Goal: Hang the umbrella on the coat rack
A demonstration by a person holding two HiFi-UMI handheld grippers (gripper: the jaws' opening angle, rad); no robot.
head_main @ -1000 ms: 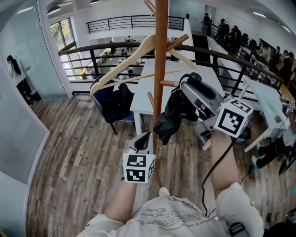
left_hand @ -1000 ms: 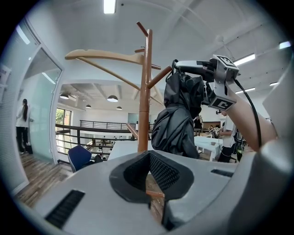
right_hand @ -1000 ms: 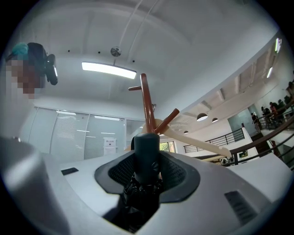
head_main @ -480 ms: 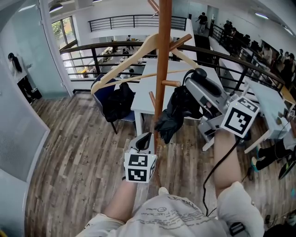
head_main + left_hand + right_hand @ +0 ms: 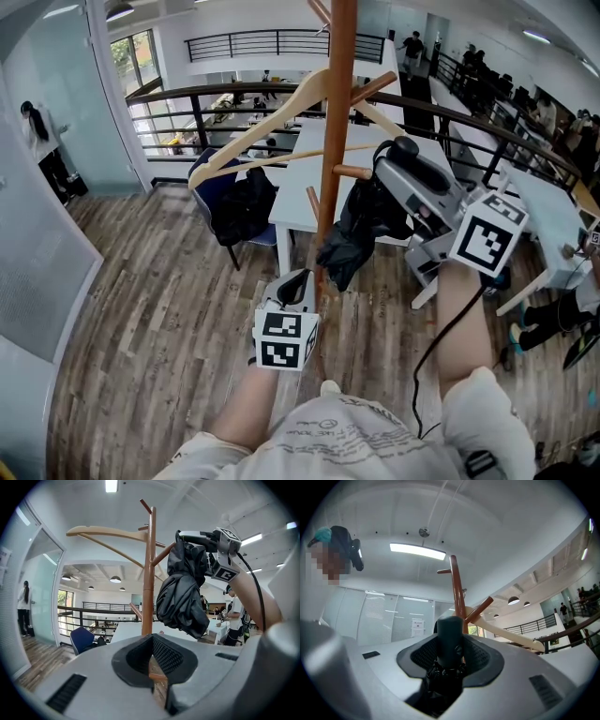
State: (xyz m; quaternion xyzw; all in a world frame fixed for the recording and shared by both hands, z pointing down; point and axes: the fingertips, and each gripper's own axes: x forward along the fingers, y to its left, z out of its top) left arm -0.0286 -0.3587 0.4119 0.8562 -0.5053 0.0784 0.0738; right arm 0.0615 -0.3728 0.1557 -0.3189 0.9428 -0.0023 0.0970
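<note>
A brown wooden coat rack (image 5: pixel 336 112) stands in front of me with a pale wooden hanger (image 5: pixel 272 117) on an upper peg. My right gripper (image 5: pixel 386 173) is shut on a black folded umbrella (image 5: pixel 361 225), raised just right of the pole beside a short peg (image 5: pixel 347 172). The umbrella's dark handle (image 5: pixel 450 639) stands gripped between the pads, with the pole (image 5: pixel 458 592) right behind it. From the left gripper view the umbrella's bundled fabric (image 5: pixel 183 597) hangs beside the pole (image 5: pixel 149 573). My left gripper (image 5: pixel 295 279) is low by the pole, its tips (image 5: pixel 151 637) together, nothing visibly between them.
A white table (image 5: pixel 291 202) and a blue chair with a black bag (image 5: pixel 234 202) stand behind the rack. A dark railing (image 5: pixel 187 98) runs across beyond them. Another desk (image 5: pixel 548 220) is at the right, a glass wall (image 5: pixel 47 272) at the left. People stand far off.
The right gripper with the umbrella has tipped slightly upward beside the pole. The left gripper has kept its place.
</note>
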